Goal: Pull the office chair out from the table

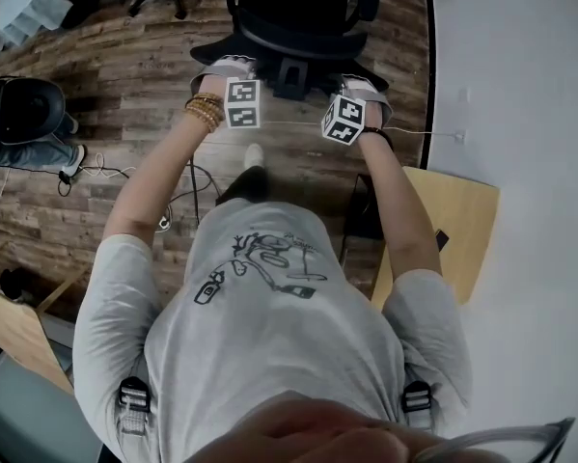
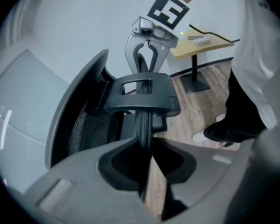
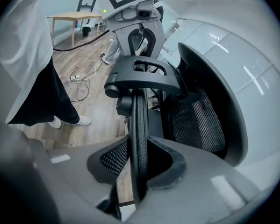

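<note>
Black mesh-backed office chair: stands on the wood-plank floor, just ahead of and below both sets of jaws, with its backrest turned towards the person. I judge it already free of any worktop, since none shows around it.

Thin top rim of the backrest: runs edge-on through both sets of jaws.
- Left gripper: jaws narrow and clamped on the rim, the pads pressing on either face.
- Right gripper: the same, jaws closed on the mesh-edged rim.

Black plastic bracket: sits on the rim between the two grips, so each gripper sees the other beyond it.

Why held this way, as I read it:
- The rim is the only slim, stiff part the jaws can bite.
- A grip on either side of the bracket should stop the chair from swivelling under a pull.
- Both grippers slope downward onto the rim, so the pull goes backward and does not tip the backrest.

Surroundings: a white wall lies to the outer side of the right jaws. A small pale-wood side table stands behind them, beside the person. Loose cables lie on the floor behind the left jaws, and they could snag the castors if the chair comes that way.
</note>
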{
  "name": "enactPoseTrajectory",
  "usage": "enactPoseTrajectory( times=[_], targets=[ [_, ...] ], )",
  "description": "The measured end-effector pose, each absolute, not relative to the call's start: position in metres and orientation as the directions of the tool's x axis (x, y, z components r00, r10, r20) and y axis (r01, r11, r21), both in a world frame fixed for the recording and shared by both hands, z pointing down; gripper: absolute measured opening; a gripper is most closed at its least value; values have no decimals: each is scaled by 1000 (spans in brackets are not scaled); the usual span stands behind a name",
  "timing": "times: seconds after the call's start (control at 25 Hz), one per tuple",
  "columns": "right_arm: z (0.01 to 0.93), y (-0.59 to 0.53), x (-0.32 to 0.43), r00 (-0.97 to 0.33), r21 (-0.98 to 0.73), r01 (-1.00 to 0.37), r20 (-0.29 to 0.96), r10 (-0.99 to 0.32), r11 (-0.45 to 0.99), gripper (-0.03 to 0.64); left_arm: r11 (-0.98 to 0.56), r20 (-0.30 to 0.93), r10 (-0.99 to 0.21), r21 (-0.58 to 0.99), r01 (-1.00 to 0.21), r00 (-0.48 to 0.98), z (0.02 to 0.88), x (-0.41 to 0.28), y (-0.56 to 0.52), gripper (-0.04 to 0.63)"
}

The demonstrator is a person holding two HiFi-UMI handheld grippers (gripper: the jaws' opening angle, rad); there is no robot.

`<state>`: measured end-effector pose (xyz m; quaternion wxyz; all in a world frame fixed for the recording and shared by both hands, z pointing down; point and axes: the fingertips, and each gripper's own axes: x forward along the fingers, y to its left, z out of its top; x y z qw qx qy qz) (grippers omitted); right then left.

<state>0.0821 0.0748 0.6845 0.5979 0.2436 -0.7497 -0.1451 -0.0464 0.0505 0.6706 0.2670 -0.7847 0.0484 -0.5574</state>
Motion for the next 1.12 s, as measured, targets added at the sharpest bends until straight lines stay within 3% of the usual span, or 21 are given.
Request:
enactPoseTrajectory(
  times=[1.12],
  targets=[
    [684, 256, 71, -183, 512, -162, 824, -536, 843, 103, -855, 849, -388, -477, 204, 359, 670, -59, 236, 94]
  ],
)
